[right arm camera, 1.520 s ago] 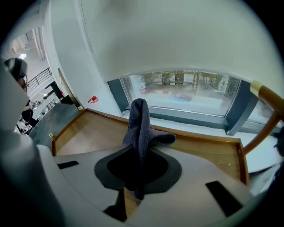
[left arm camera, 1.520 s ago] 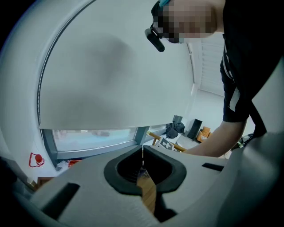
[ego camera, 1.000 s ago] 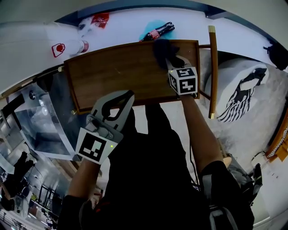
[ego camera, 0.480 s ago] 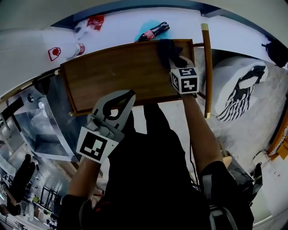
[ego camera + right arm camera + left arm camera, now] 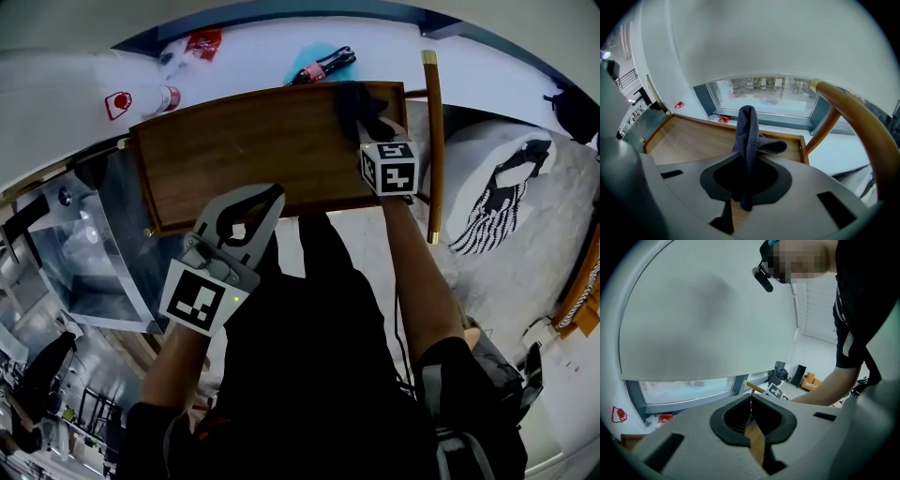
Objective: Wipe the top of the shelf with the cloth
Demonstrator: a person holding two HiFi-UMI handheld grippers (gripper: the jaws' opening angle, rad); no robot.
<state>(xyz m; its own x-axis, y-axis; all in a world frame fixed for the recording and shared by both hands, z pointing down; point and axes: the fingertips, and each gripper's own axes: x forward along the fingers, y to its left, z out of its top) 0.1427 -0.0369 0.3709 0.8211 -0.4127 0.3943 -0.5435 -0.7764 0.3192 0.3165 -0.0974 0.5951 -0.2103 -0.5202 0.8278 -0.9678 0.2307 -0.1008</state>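
The brown wooden shelf top (image 5: 253, 150) lies below me with a raised rim. My right gripper (image 5: 368, 122) rests on its far right part, shut on a dark grey cloth (image 5: 362, 101) that bunches out ahead of the jaws. In the right gripper view the cloth (image 5: 748, 131) stands up from the right gripper (image 5: 747, 171) over the shelf top (image 5: 689, 138), near the far right corner. My left gripper (image 5: 255, 202) hovers at the shelf's near edge, jaws shut with nothing in them. The left gripper (image 5: 751, 401) points up toward the window wall.
A wooden rail (image 5: 432, 141) with brass ends runs along the shelf's right side. On the white ledge behind lie a dark bottle (image 5: 324, 67) and a red-capped container (image 5: 165, 97). A glass panel (image 5: 98, 248) stands to the left. A patterned rug (image 5: 502, 202) is at the right.
My right gripper has slid the cloth rightward along the shelf top, closer to the far right corner. The left gripper has stayed at the near edge.
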